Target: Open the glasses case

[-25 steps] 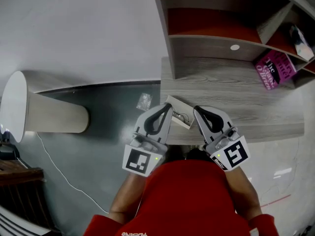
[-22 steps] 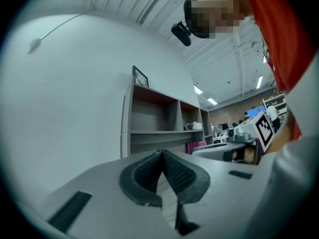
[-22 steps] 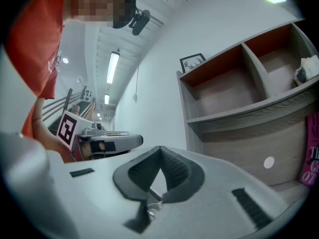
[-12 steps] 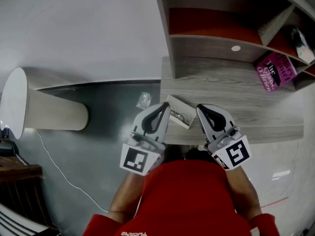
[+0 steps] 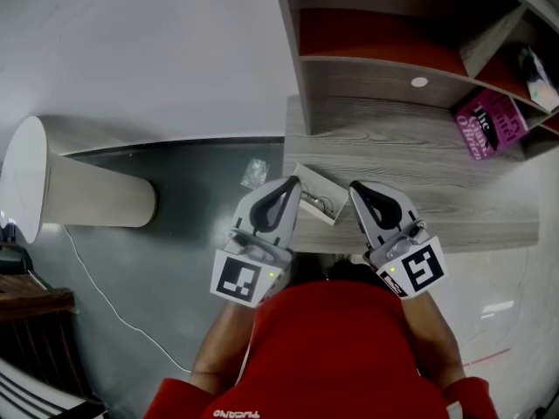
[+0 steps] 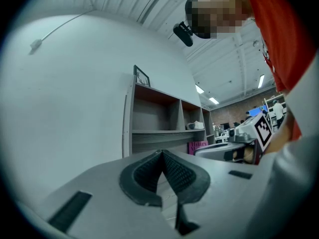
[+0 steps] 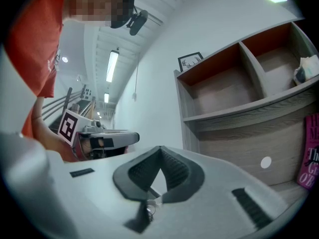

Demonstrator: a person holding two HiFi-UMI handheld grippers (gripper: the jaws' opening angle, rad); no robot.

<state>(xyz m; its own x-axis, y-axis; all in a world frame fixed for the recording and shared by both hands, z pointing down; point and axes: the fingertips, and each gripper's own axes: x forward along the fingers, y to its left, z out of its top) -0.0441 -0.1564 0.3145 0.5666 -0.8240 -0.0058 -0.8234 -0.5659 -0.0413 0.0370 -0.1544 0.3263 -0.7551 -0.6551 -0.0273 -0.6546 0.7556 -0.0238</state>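
The glasses case (image 5: 316,194) is a pale box lying open on the near left corner of the wooden desk (image 5: 437,168), with a pair of glasses inside. My left gripper (image 5: 291,182) is shut and empty, its tip just left of the case. My right gripper (image 5: 356,188) is also shut and empty, with its tip just right of the case. The left gripper view shows that gripper's (image 6: 162,153) pads meeting, with the right gripper's marker cube (image 6: 261,128) beyond. In the right gripper view its (image 7: 160,148) pads meet too, and a bit of glasses (image 7: 149,209) shows below them.
A grey shelf unit with red backing (image 5: 376,42) stands at the back of the desk. A pink book (image 5: 487,122) leans at its right. On the floor to the left are a white cone-shaped stand (image 5: 61,197), a small plastic wrapper (image 5: 254,174) and a thin cable (image 5: 96,295).
Both grippers have barely shifted, the left one's marker cube drifting slightly left. The case lies open as before and both stay shut.
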